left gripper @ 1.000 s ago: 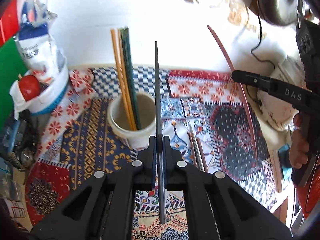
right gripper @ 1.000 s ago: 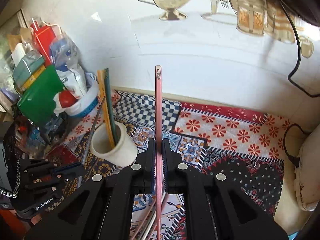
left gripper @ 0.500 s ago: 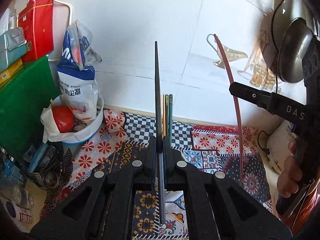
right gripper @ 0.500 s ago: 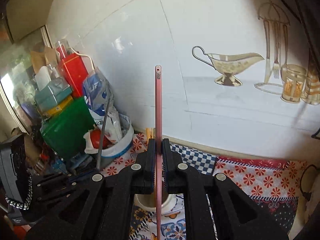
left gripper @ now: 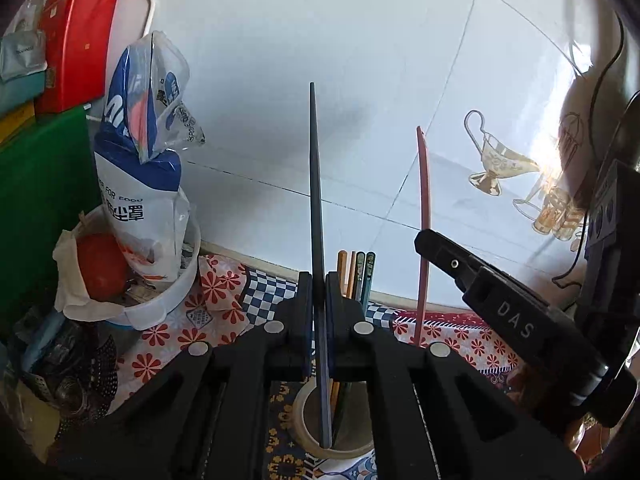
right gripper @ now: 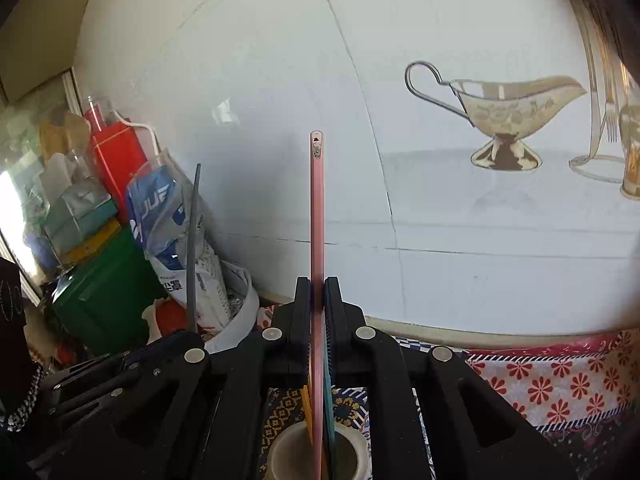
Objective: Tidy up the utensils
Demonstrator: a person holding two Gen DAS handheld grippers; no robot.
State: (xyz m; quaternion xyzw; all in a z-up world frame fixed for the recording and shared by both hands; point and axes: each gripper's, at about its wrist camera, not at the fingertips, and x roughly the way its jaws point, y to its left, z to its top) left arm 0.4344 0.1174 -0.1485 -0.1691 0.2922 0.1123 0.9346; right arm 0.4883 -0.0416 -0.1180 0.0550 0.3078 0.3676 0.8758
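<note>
Two chopsticks remain in my grip above the white ceramic cup (left gripper: 338, 446) on the patterned table (left gripper: 472, 342): my left gripper (left gripper: 319, 280) clamps a dark grey chopstick (left gripper: 315, 200), my right gripper (right gripper: 318, 284) a pink chopstick (right gripper: 317, 220). Several orange and green chopsticks (left gripper: 356, 276) already stand inside; both held sticks, I judge, await dropping in.

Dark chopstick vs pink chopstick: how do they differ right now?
Colour: the dark chopstick is blue-grey, the pink chopstick rose. Holder: the left gripper clamps the dark one, the right gripper the pink one. Shared: both stand upright, lower ends over the white cup with chopsticks in it.
</note>
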